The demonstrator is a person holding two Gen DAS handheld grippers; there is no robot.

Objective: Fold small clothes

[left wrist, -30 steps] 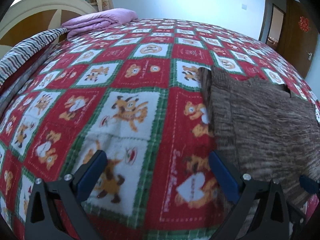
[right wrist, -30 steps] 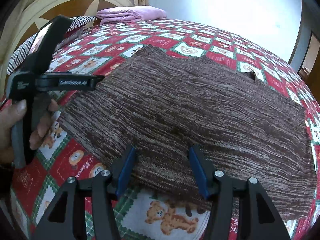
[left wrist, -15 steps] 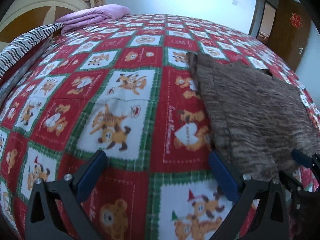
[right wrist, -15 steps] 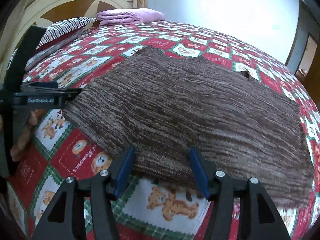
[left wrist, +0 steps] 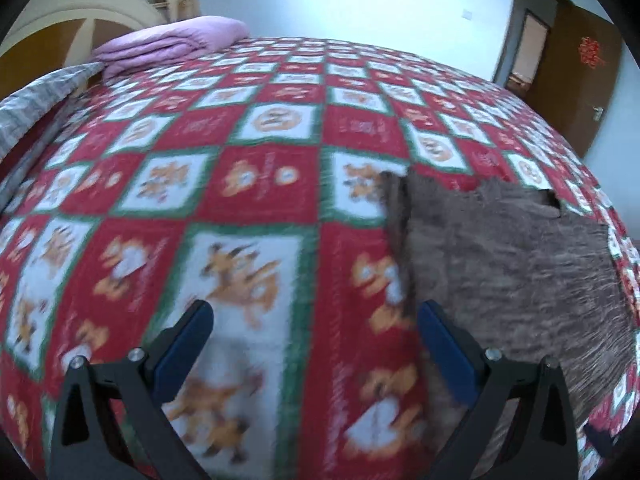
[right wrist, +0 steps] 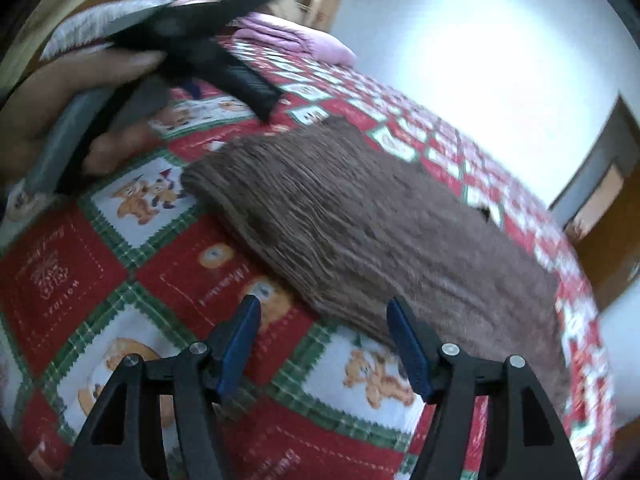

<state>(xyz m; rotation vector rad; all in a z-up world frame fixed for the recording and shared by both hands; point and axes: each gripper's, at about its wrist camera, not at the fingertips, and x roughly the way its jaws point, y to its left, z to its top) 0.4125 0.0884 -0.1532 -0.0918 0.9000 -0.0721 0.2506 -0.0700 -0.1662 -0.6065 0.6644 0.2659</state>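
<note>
Left wrist view, left to right: striped bedding (left wrist: 36,108) at the left edge, a folded purple quilt (left wrist: 168,42) at upper left by the curved headboard (left wrist: 72,8), then the fleece blanket (left wrist: 248,184), a red, white and green check printed with bears, filling the centre. The brown knit garment (left wrist: 508,256) lies flat at right of frame, ribbed and marled, its near-left edge just beside the right blue pad. A wooden door (left wrist: 580,80) stands at upper right. The left gripper (left wrist: 316,340) is at lower centre, jaws wide apart over bare blanket, holding nothing.

Right wrist view shows what the other does not: the person's left hand (right wrist: 68,116) at upper left, wrapped round the black body and grey handle of the other tool, blurred. The garment (right wrist: 360,232) runs from centre to right of frame; its near hem shows stacked, folded layers. The blanket (right wrist: 100,264) fills the lower left. The right gripper (right wrist: 324,336) is at lower centre, jaws apart, right pad over the hem's edge; contact cannot be told.
</note>
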